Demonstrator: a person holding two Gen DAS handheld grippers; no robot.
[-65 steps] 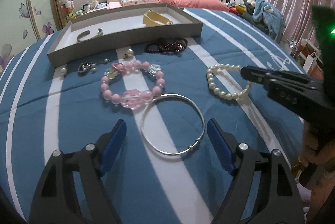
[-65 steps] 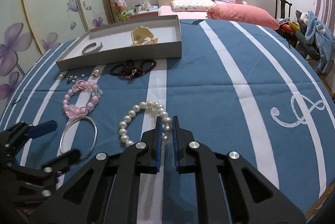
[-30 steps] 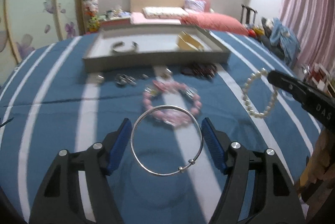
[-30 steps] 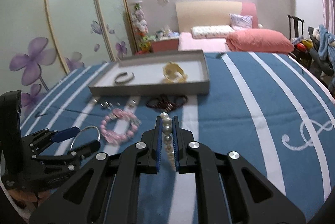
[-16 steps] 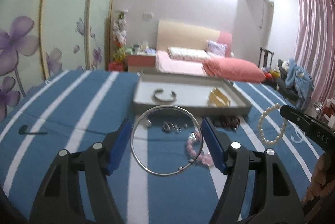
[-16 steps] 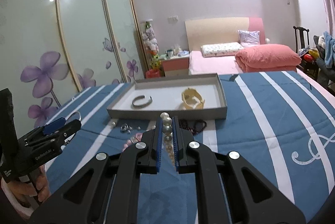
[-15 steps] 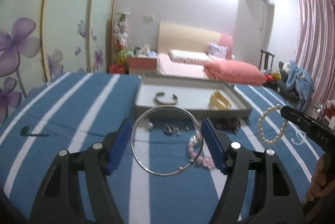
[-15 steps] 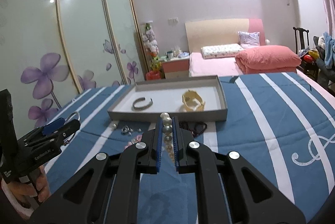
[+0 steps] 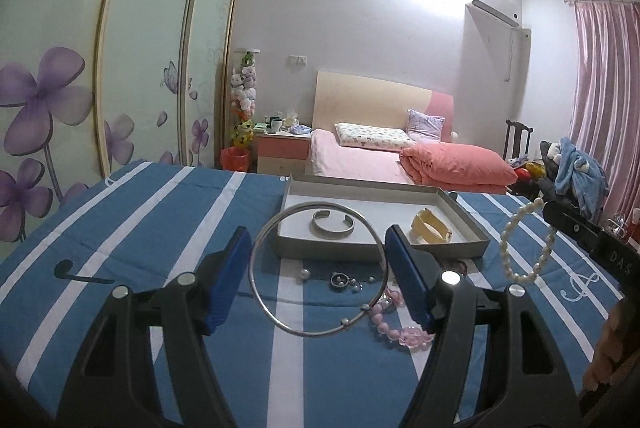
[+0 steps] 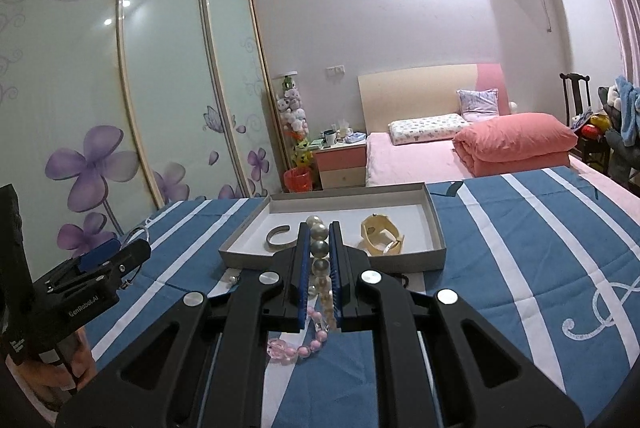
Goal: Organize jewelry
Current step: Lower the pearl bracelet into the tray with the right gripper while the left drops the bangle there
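Left gripper [image 9: 320, 276] at lower centre of its view, jaws wide, clamping the silver bangle [image 9: 318, 268] off the blue striped cloth [image 9: 160, 228], grey tray [image 9: 464, 224] behind, right gripper [image 10: 319, 260] nipped tight on the pearl bracelet [image 10: 320, 248], dangling at right edge of left view.

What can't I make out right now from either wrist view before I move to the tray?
- Dark bracelet: mostly hidden in both views by the jaws.
- Small pieces before the tray: too small to identify.
- Pearl bracelet, right view: lower loop hidden behind the right gripper.
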